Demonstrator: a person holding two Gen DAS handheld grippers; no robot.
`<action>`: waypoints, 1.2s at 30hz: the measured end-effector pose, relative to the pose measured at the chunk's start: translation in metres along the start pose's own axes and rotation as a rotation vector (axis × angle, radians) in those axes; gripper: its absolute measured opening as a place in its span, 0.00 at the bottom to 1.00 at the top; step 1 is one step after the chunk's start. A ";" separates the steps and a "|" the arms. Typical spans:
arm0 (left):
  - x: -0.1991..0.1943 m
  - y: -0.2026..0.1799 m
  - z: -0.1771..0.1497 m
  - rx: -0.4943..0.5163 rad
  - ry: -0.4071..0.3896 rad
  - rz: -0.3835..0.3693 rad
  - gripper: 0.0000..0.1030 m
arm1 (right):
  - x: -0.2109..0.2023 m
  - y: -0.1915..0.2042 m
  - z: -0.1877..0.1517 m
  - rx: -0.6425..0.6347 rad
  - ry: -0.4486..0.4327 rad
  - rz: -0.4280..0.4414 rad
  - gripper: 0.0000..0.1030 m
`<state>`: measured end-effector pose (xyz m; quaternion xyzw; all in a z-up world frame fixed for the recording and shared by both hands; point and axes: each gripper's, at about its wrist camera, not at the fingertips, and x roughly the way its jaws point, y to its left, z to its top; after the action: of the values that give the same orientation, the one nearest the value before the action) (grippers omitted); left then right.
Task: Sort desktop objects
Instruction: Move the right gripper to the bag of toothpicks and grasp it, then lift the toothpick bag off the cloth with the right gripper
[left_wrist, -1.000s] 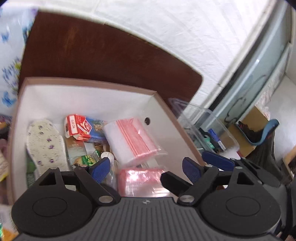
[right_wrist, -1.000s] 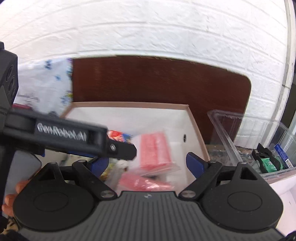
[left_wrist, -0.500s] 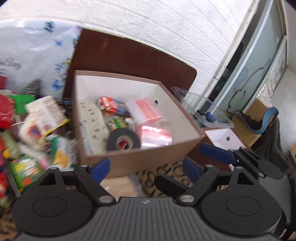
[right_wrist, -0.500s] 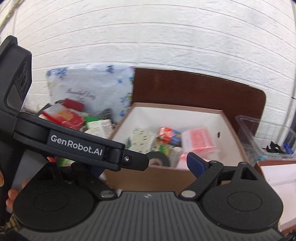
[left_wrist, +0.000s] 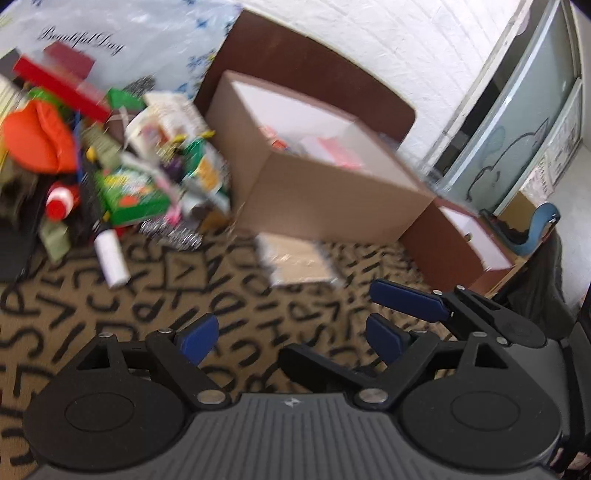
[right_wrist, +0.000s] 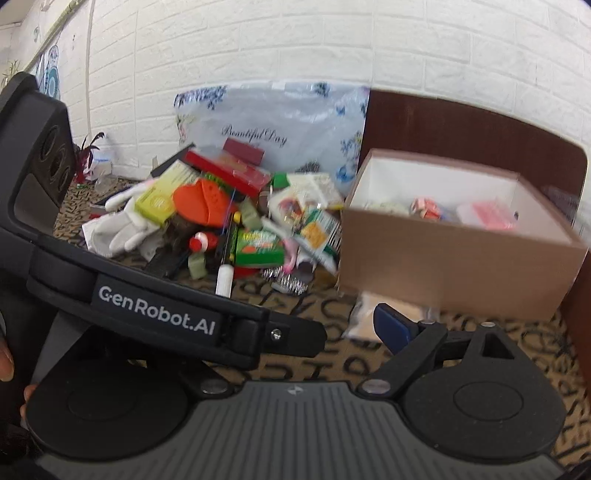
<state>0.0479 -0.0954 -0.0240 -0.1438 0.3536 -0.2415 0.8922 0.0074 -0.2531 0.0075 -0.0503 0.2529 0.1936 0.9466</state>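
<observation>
Jaws of left gripper (left_wrist: 290, 339) and right gripper (right_wrist: 306, 325) wide apart, empty. Pile of clutter (left_wrist: 122, 158) ahead-left on bench (left_wrist: 147, 295), left gripper nearer. White tube (left_wrist: 110, 254) closest, lengthwise toward jaws. Box (left_wrist: 332, 192) ahead-right.

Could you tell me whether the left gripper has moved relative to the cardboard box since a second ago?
Yes. The left gripper has pulled back from the cardboard box: earlier it looked down into it, now the box stands beyond the open jaws.
</observation>
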 end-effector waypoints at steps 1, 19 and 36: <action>0.002 0.004 -0.003 -0.009 0.004 0.013 0.87 | 0.008 -0.004 -0.003 0.014 0.015 -0.006 0.88; 0.016 0.038 0.006 -0.072 -0.034 0.177 0.87 | 0.056 -0.042 -0.011 0.058 0.103 -0.085 0.95; 0.010 0.055 0.007 -0.070 -0.041 0.230 0.87 | 0.113 -0.066 -0.013 0.049 0.160 -0.081 0.85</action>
<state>0.0773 -0.0540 -0.0477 -0.1382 0.3576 -0.1221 0.9155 0.1173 -0.2782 -0.0597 -0.0524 0.3300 0.1441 0.9314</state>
